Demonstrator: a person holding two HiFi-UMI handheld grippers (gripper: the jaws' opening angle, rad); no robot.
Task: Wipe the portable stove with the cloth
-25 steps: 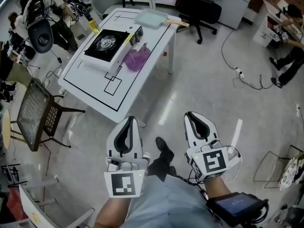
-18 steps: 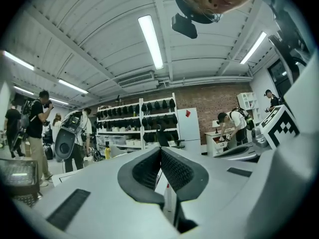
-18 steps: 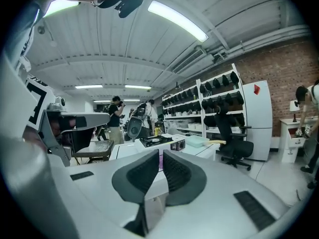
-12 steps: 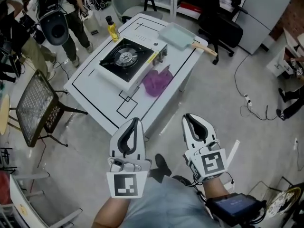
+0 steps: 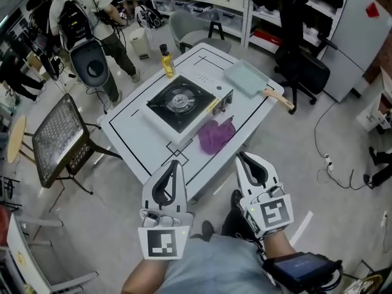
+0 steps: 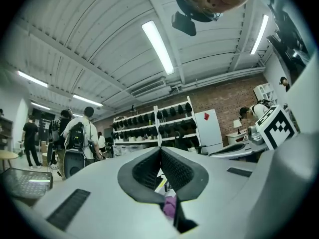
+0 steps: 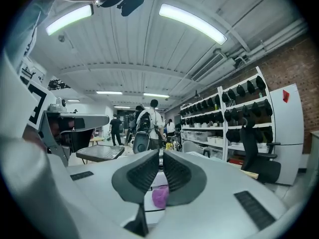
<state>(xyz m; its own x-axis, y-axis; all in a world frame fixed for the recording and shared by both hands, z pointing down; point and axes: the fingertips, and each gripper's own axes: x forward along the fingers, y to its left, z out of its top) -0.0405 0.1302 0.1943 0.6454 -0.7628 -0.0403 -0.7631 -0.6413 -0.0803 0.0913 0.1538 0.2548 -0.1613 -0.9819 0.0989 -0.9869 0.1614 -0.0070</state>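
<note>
This looks like the approach step: the left gripper (image 5: 175, 164) and right gripper (image 5: 244, 159), both closed and empty, hang at lower centre, short of the purple cloth (image 5: 215, 135) just beside the portable stove (image 5: 180, 103) at frame centre, so one must open and reach it.

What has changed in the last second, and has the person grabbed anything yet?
The person has walked up to the table: it was well ahead earlier, and in the head view its near edge now appears right by both gripper tips. Nothing was taken hold of or let go. The left gripper and right gripper stay shut and empty, side by side. The purple cloth still lies beside the portable stove.
</note>
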